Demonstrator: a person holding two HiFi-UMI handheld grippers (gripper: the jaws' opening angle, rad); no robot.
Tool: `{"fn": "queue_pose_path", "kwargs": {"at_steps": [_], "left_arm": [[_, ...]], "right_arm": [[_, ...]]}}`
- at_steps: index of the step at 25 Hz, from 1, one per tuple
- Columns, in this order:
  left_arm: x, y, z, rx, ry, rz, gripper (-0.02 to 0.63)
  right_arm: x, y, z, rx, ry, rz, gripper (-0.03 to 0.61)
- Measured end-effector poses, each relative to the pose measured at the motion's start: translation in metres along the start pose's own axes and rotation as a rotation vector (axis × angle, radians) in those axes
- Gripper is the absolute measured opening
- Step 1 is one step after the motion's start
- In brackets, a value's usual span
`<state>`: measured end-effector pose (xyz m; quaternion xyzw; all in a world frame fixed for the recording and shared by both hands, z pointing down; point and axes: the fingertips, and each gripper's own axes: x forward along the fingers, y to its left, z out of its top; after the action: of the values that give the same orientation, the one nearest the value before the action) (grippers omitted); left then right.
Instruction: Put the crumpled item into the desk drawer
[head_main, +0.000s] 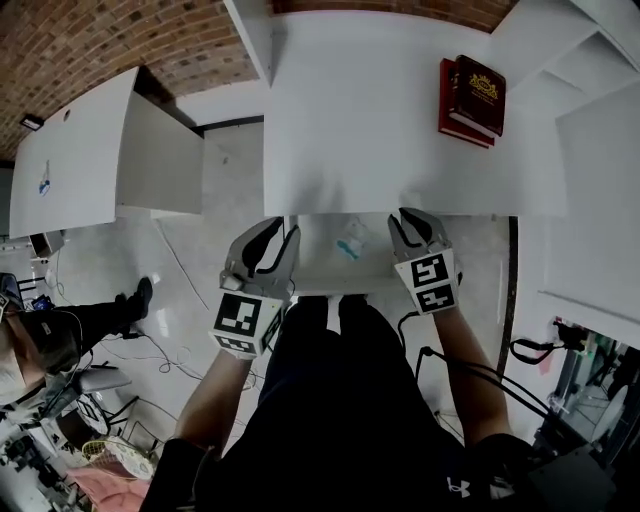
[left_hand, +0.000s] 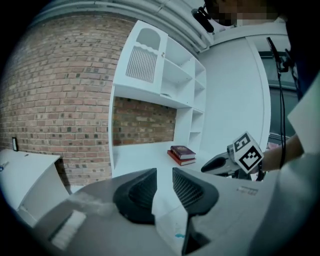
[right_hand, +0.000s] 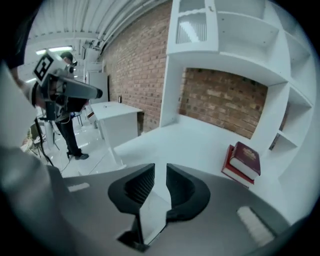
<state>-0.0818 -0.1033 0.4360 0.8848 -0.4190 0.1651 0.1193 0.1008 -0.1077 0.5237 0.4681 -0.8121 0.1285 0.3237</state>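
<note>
The desk drawer (head_main: 340, 280) stands pulled out under the front edge of the white desk (head_main: 380, 130). Inside it lies the crumpled item (head_main: 350, 244), a small white and blue wad. My left gripper (head_main: 283, 238) is at the drawer's left side; in the left gripper view its jaws (left_hand: 164, 182) are drawn close on a thin white drawer wall (left_hand: 170, 225). My right gripper (head_main: 405, 222) sits at the drawer's right side, and its jaws (right_hand: 160, 177) likewise pinch a white wall (right_hand: 152, 215). Neither gripper touches the wad.
Two dark red books (head_main: 472, 100) are stacked at the desk's back right. White shelves (right_hand: 240, 40) rise behind the desk against a brick wall. A second white table (head_main: 80, 160) stands to the left. Someone's legs (head_main: 90, 320) and cables cross the floor.
</note>
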Motion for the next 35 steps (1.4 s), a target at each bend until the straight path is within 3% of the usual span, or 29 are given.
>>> {"fn": "queue_pose_path", "kwargs": {"at_steps": [8, 12, 22, 25, 30, 33, 35], "left_arm": [[-0.019, 0.003, 0.057, 0.029, -0.110, 0.008, 0.109], [-0.026, 0.009, 0.084, -0.005, -0.144, 0.014, 0.109], [-0.055, 0.006, 0.158, 0.052, -0.282, 0.013, 0.109], [-0.060, 0.006, 0.180, 0.055, -0.357, 0.013, 0.109], [-0.062, 0.011, 0.192, 0.111, -0.395, 0.023, 0.099], [-0.061, 0.015, 0.189, 0.121, -0.360, 0.055, 0.025], [-0.061, 0.016, 0.189, 0.122, -0.386, 0.052, 0.002]], "right_arm": [[-0.068, -0.018, 0.084, 0.073, -0.231, -0.065, 0.067], [-0.097, -0.020, 0.120, 0.076, -0.343, -0.090, 0.060], [-0.170, -0.035, 0.201, 0.046, -0.620, -0.198, 0.037], [-0.181, -0.037, 0.216, 0.020, -0.684, -0.224, 0.021], [-0.184, -0.042, 0.219, 0.023, -0.730, -0.246, 0.003], [-0.185, -0.041, 0.219, 0.036, -0.741, -0.246, 0.003], [-0.184, -0.039, 0.217, 0.046, -0.738, -0.244, 0.003]]}}
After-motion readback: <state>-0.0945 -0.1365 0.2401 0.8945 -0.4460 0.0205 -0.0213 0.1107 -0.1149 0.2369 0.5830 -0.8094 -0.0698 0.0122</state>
